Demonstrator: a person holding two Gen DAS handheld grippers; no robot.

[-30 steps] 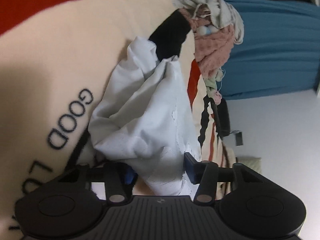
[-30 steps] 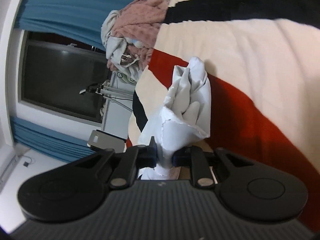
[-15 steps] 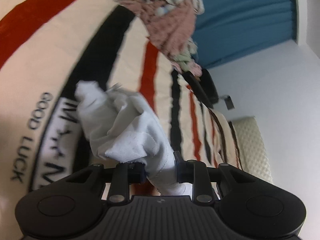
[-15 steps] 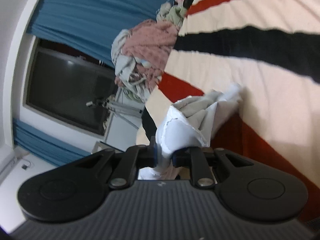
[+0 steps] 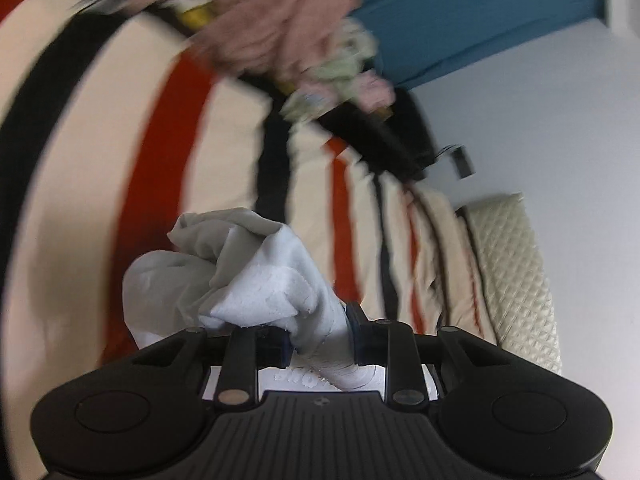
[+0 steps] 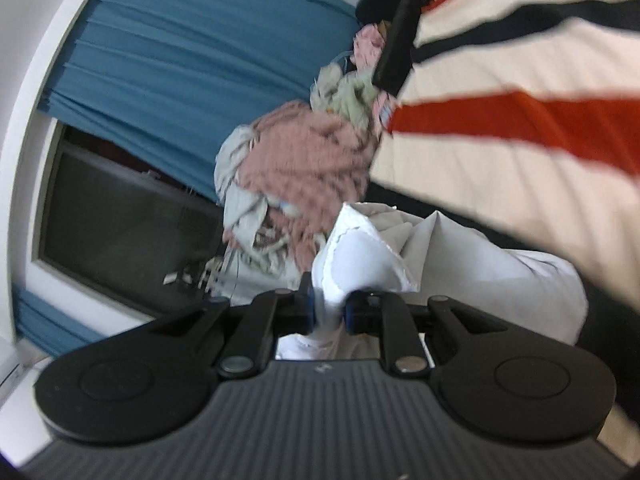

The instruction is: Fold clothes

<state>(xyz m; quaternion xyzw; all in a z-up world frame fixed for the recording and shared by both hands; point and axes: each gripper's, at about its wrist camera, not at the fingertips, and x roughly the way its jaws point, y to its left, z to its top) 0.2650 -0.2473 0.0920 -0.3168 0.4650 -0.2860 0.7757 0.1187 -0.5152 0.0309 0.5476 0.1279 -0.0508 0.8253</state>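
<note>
While both of my grippers are raised over the bed, each has its jaws pressed onto the same crumpled white cotton garment [image 5: 256, 280]. In the left wrist view, my left gripper [image 5: 320, 338] sits at lower centre; its jaws have just been closing and now stand partly closed on a thick rolled bunch of the cloth, which shows a raw, slightly frayed edge and faint stitch lines. Faint raised lettering shows on a white panel below the jaws, too blurred to read. In the right wrist view, my right gripper [image 6: 330, 312] sits at lower centre with its jaws nearly closed on a thin pinch of the same white garment [image 6: 460, 268], whose loose mass billows to the lower right.

The cream bedspread with red and black stripes [image 5: 120, 168] fills the left and centre of the left view; its weave is smooth. A heap of nubbly pink and pale green clothes [image 5: 280, 28] lies at top centre, motion-blurred. A blue pleated curtain [image 6: 180, 60] hangs at upper left of the right view, above a dark window pane [image 6: 120, 224]. A quilted beige headboard panel [image 5: 516, 276] stands at the right.
</note>
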